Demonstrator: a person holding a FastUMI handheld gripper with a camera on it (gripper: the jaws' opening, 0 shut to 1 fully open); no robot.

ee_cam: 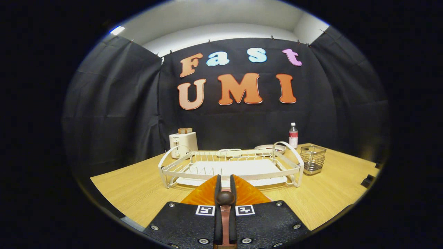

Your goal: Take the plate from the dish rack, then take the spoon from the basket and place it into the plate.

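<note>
On the bench (145, 193) I have the dish rack (230, 167) just ahead of my claw (225, 183), whose fingers are closed together with a spoon (225, 207) between them. Behind the rack's left end stands a toaster (183, 143). Behind its right end lies a plate (270, 149), with a bottle (293, 135) behind that. The basket (313, 159) stands just right of the rack.

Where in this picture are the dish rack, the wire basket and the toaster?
dish rack (180, 168): gripper view, on its near left rail, just beyond the shut tool (225, 180).
wire basket (313, 159): gripper view, on its front mesh wall, right of the rack.
toaster (183, 142): gripper view, on its front face, behind the rack's left end.
</note>
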